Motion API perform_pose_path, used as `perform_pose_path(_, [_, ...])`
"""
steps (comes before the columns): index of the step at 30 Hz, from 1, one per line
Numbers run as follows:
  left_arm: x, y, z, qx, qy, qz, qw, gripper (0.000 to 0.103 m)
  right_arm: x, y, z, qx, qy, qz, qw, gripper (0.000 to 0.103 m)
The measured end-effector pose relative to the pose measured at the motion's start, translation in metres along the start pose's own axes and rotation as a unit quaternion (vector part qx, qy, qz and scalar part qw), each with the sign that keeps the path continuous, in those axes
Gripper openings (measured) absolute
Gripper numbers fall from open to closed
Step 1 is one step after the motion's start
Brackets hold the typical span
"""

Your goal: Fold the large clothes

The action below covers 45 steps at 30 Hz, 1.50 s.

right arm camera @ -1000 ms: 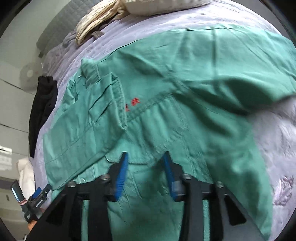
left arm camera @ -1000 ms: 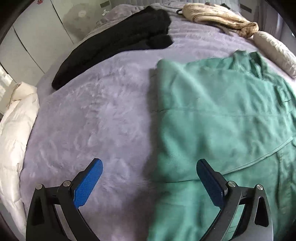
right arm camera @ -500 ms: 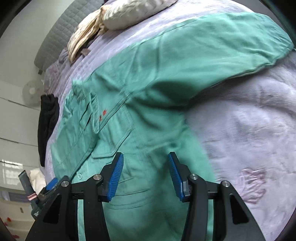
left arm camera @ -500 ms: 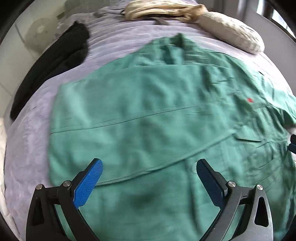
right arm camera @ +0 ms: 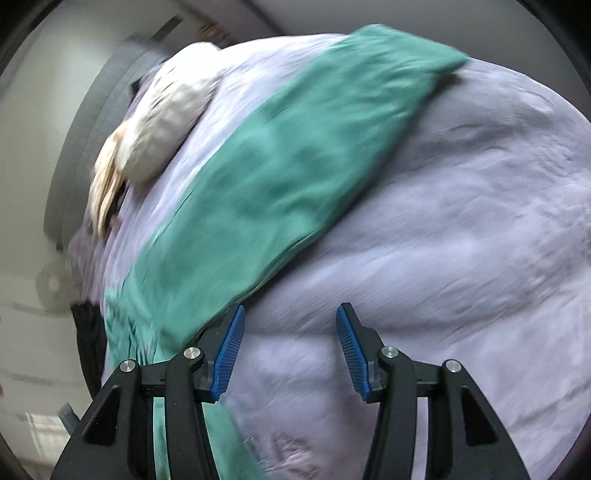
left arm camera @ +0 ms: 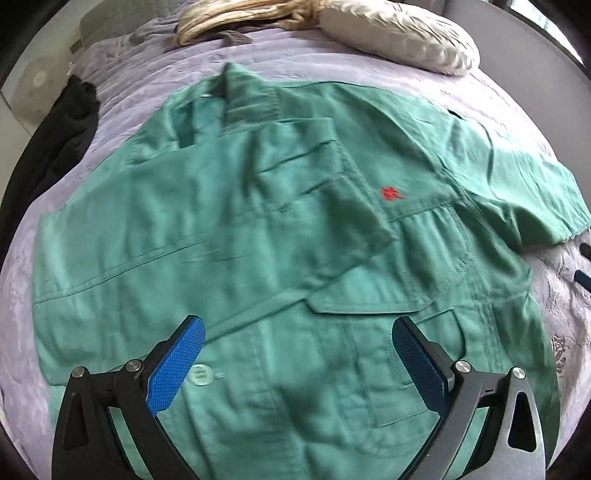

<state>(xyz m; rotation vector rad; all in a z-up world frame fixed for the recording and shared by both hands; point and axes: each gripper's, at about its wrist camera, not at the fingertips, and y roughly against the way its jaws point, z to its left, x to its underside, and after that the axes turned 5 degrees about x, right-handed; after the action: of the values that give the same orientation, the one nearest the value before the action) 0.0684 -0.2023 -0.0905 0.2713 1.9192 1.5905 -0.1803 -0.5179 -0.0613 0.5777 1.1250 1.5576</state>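
Note:
A large green shirt lies front up on the lilac bedspread, with its left side folded in over the chest and a small red logo showing. Its right sleeve stretches out flat across the bed in the right wrist view. My left gripper is open and empty, hovering over the shirt's lower front near a white button. My right gripper is open and empty, over bare bedspread just right of the sleeve's lower edge.
A cream pillow and a beige bundle of cloth lie at the head of the bed. A black garment lies along the left side. The grey headboard stands behind the pillow.
My left gripper has swung right from the shirt's left edge to over its front. My right gripper has swung right off the shirt body to the bedspread beside the sleeve and opened wider.

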Motion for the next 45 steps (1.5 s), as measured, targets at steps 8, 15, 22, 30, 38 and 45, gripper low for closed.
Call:
perform_pose_path(8, [-0.002, -0.009, -0.03, -0.011, 0.014, 0.033, 0.9993, 0.102, -0.041, 0.0, -0.041, -0.031, -0.067, -0.019, 0.997, 0.056])
perform_pose_path(15, [-0.003, -0.013, -0.033, -0.021, 0.03, 0.045, 0.9983, 0.102, -0.066, -0.012, -0.047, -0.059, -0.09, -0.021, 0.994, 0.056])
perform_pose_path(22, [-0.005, -0.015, -0.037, -0.03, 0.044, 0.06, 0.9968, 0.102, -0.095, -0.025, -0.049, -0.083, -0.118, -0.028, 0.989, 0.056])
perform_pose_path(30, [-0.014, -0.021, -0.038, -0.029, 0.057, 0.072, 0.9954, 0.102, -0.121, -0.036, -0.052, -0.115, -0.16, -0.022, 0.98, 0.057])
perform_pose_path(38, [-0.008, -0.02, -0.034, -0.031, 0.052, 0.073, 0.9955, 0.102, -0.126, -0.038, -0.04, -0.158, -0.17, -0.001, 0.973, 0.003])
perform_pose_path(45, [-0.003, -0.015, -0.006, -0.032, 0.063, 0.064, 0.9954, 0.102, -0.124, -0.02, 0.024, -0.237, -0.104, 0.009, 0.966, 0.003])
